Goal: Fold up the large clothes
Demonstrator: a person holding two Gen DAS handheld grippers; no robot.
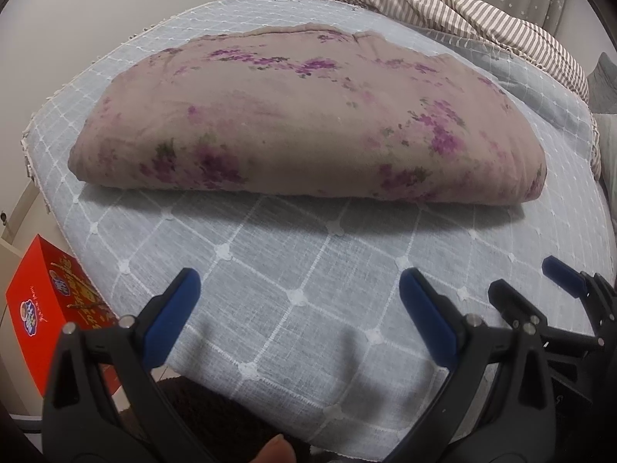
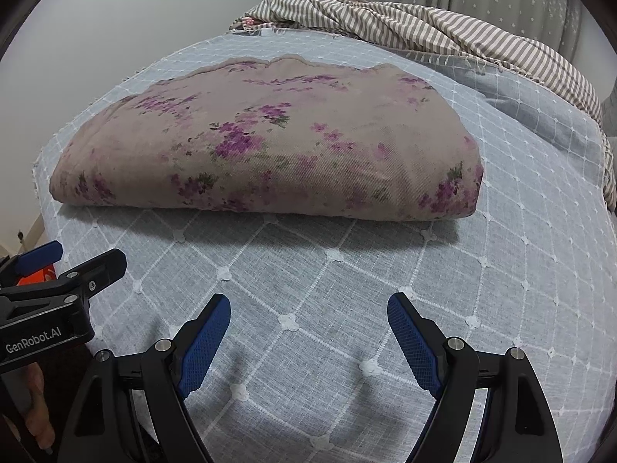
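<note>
While both claws hover over the near part of the bed (image 1: 308, 289), neither touches the folded floral garment (image 1: 304, 115). Left claw (image 1: 299, 293): released, jaws spread wide, holding nothing. Right claw (image 2: 308, 316): likewise released and empty, just beside the left. Garment lies flat mid-bed on the checked cover, beyond both claws. Striped cloth (image 1: 424, 4) is bunched at the bed's far end. Red box (image 1: 54, 308) stands beside the bed's near-left edge.
</note>
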